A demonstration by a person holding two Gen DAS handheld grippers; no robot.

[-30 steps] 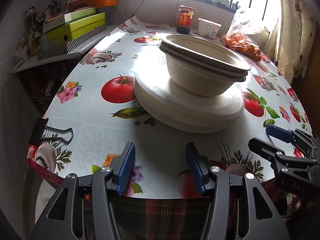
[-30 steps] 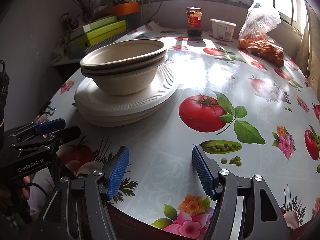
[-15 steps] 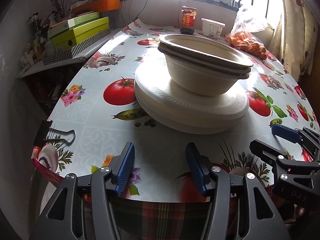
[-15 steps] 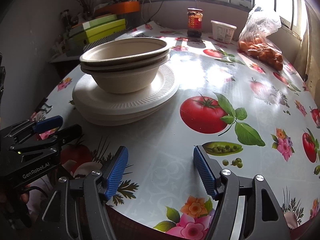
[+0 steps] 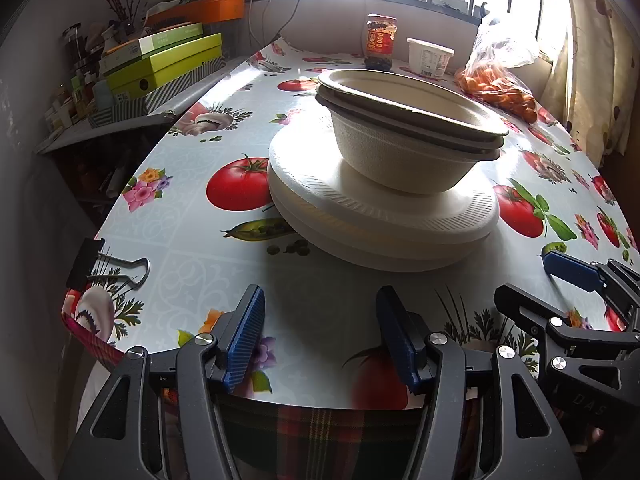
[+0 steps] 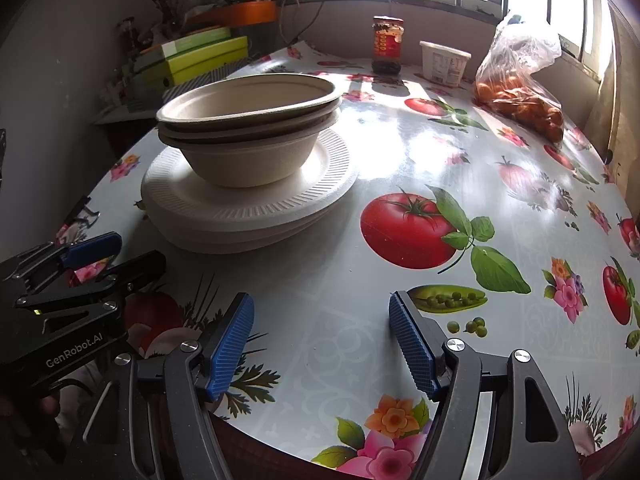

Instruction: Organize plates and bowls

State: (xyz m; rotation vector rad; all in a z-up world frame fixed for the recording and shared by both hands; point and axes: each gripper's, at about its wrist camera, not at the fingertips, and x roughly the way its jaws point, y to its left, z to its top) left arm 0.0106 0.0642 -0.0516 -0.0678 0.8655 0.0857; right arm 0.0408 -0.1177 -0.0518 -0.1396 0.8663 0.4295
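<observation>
Stack of beige moulded-fibre bowls (image 5: 404, 140) nested one in another, seated in the middle of a pile of white ribbed disposable plates (image 5: 384, 216), all near the front half of a glossy tabletop (image 5: 192, 276) printed with tomatoes, peas and flowers. Plates slightly offset from one another, lowest rim resting on the cloth.

Left gripper (image 5: 320, 336) low at the near edge, blue ribbed pads wide apart and opening, nothing between them, clear of the plates. Right gripper (image 6: 322, 340) likewise at the near edge, further right, jaws opening, only printed cloth between the pads; plate pile up and to its left, well apart. Each gripper visible at the side of the other's view.

Black binder clip (image 5: 100, 264) on the left edge of the cloth. At the far end under the window: dark jar with a red label (image 6: 387, 46), white plastic tub (image 6: 444, 62), clear bag of orange fruit (image 6: 520, 88). Green and striped boxes (image 5: 160, 72) piled on a side shelf to the left.
</observation>
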